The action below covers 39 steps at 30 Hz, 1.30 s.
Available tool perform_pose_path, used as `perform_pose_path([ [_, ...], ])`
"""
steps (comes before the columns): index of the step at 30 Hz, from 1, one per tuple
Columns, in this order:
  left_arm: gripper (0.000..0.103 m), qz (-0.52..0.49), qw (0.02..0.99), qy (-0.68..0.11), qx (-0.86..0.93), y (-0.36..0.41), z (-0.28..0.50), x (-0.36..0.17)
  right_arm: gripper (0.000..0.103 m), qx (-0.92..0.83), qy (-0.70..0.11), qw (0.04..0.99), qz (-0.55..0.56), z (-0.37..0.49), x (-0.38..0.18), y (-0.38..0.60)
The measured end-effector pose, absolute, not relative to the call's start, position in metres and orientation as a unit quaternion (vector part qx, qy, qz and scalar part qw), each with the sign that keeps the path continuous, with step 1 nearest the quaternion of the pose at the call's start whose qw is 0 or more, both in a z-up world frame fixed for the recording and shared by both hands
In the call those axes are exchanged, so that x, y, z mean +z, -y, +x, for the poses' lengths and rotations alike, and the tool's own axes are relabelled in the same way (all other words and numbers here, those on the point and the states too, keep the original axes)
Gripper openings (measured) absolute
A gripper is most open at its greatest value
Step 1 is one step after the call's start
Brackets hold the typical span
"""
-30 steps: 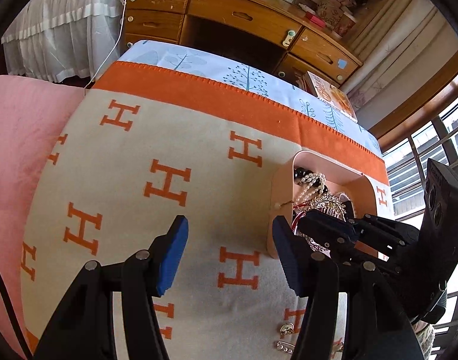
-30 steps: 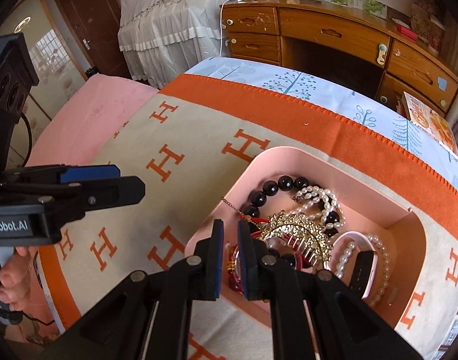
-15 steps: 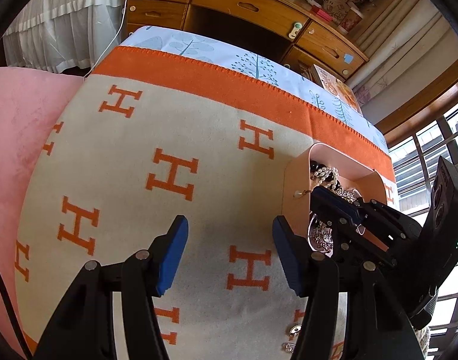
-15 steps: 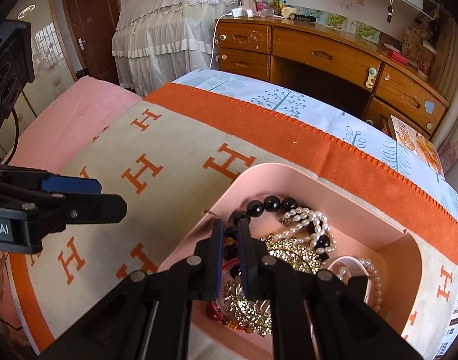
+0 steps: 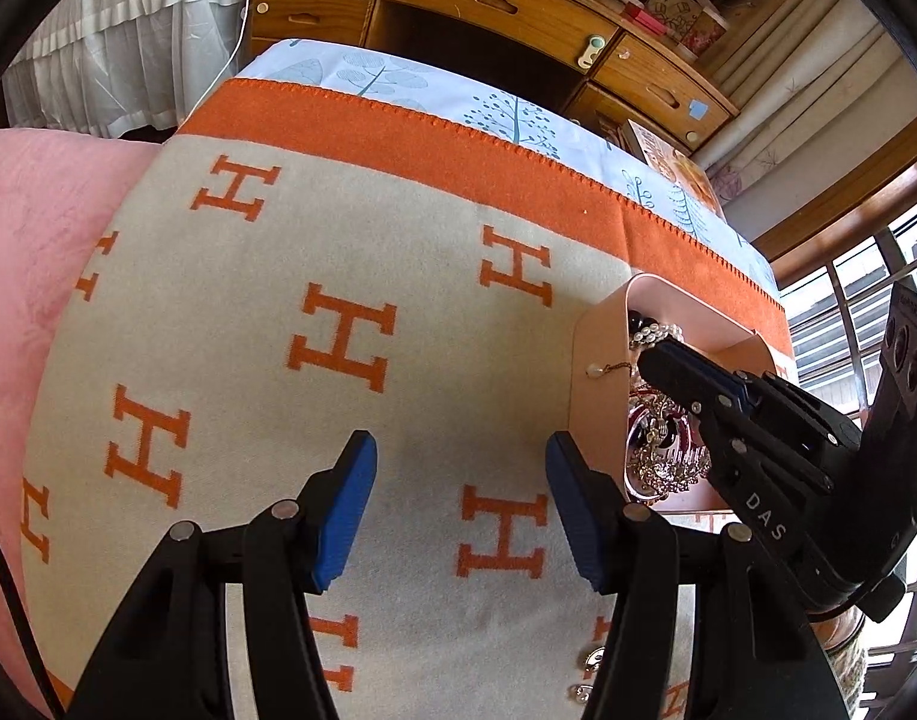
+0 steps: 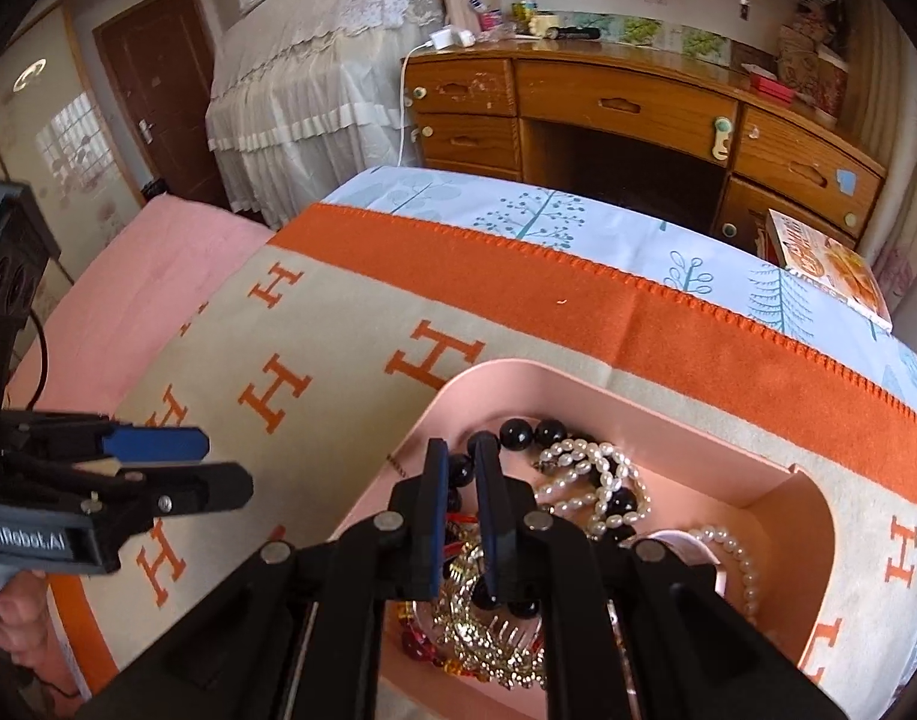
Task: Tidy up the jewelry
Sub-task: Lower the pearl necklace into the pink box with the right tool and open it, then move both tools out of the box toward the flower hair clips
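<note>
- Our left tongs (image 5: 461, 459) stand spread over the H-patterned blanket (image 5: 338, 276), with nothing between the blue pads.
- Our right tongs (image 6: 460, 468) are pressed nearly together above the pink box (image 6: 776, 492); whether they pinch anything we cannot tell.
- Just past and beneath their tips lie black beads (image 6: 530, 433), a pearl strand (image 6: 602, 468) and a gold comb (image 6: 488, 630).
- Two small silver pieces (image 5: 586, 675) lie on the blanket near the left tongs' right finger.

My left gripper (image 5: 460, 459) points steeply down, its blue-padded jaws parted with nothing between them. My right gripper (image 6: 460, 468) also tilts downward, jaws nearly together. My fingers (image 6: 14, 606) wrap the left handle.
</note>
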<state>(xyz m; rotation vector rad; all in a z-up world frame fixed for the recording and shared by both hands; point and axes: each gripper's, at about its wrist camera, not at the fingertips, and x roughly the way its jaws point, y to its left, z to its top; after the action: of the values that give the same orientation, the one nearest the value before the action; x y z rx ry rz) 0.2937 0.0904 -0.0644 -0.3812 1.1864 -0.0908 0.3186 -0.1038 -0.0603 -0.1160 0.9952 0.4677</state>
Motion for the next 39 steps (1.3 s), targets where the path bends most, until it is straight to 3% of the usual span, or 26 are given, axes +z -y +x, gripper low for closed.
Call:
perform_pose_path([
  [6, 0.057, -0.182, 0.810, -0.555, -0.042, -0.094, 0.294, -0.065, 0.010, 0.234, -0.467, 0.843, -0.129, 0.304, -0.062, 0.094],
  [27, 0.057, -0.181, 0.809, -0.558, -0.043, -0.099, 0.293, -0.071, 0.011, 0.223, -0.441, 0.848, -0.191, 0.296, -0.071, 0.072],
  [39, 0.057, -0.183, 0.808, -0.558, -0.046, -0.099, 0.293, -0.070, 0.010, 0.156, -0.391, 0.905, -0.053, 0.303, -0.055, 0.115],
])
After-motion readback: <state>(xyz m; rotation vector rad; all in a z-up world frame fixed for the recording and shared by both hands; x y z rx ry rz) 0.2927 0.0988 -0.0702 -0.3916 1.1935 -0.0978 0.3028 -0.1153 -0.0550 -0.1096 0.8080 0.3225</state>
